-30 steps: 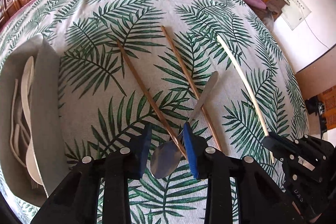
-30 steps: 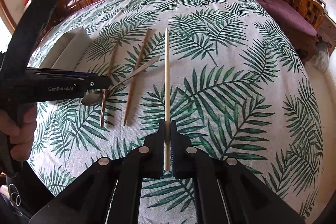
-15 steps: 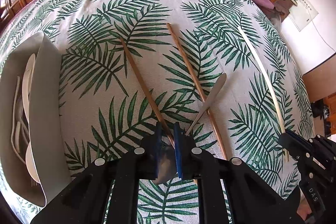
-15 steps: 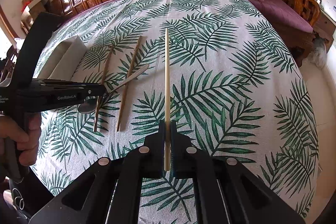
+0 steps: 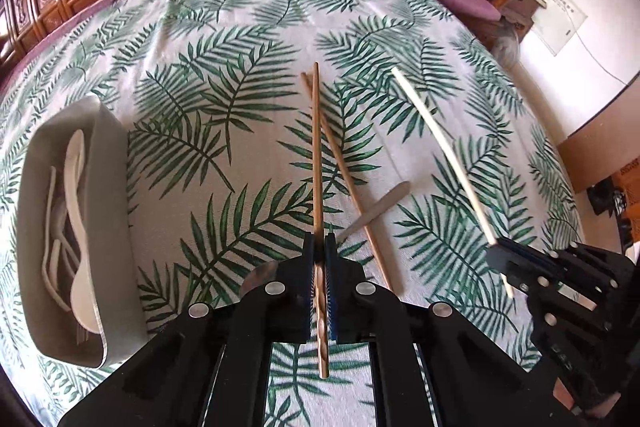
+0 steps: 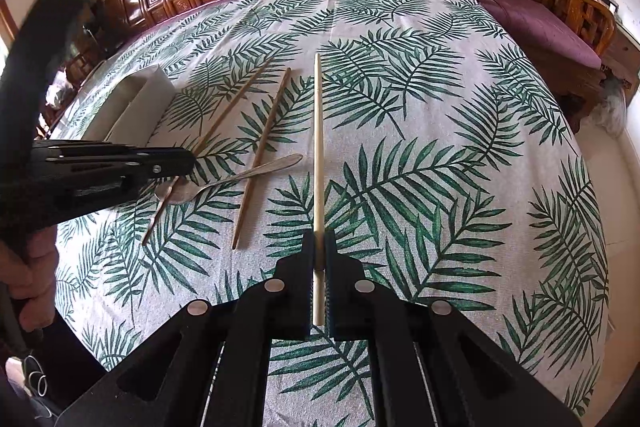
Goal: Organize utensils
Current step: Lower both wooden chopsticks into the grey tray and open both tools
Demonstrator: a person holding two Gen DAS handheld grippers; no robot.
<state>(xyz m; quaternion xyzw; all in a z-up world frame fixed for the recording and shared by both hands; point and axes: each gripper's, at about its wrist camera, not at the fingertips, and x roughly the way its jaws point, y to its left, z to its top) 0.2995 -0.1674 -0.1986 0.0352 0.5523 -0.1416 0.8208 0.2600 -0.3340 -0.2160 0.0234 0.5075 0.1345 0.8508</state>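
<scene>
A second ago my left gripper (image 5: 319, 281) stood spread around the metal spoon's (image 6: 224, 181) bowl; now its fingers (image 5: 307, 267) are clenched on the dark brown chopstick (image 5: 316, 163), which has come up off the surface (image 5: 224, 107) and points away toward the far edge. My right gripper (image 6: 319, 279) has not changed its grasp: its fingers (image 6: 332, 267) stay pinched on the pale chopstick (image 6: 318, 147), held clear of the leaf-print cloth as before. The second brown chopstick (image 5: 348, 183) lies where it was, mid-surface, across the spoon's handle. The grey utensil tray (image 5: 108, 195) sits by the left edge with white plastic cutlery (image 5: 74, 187) inside.

From my left camera the spoon's bowl is mostly hidden behind my own fingers, only a sliver of it and part of the handle showing. From my right camera the left gripper covers the middle of the brown chopstick, and the tray's contents cannot be seen. The white pieces are too tangled to count.
</scene>
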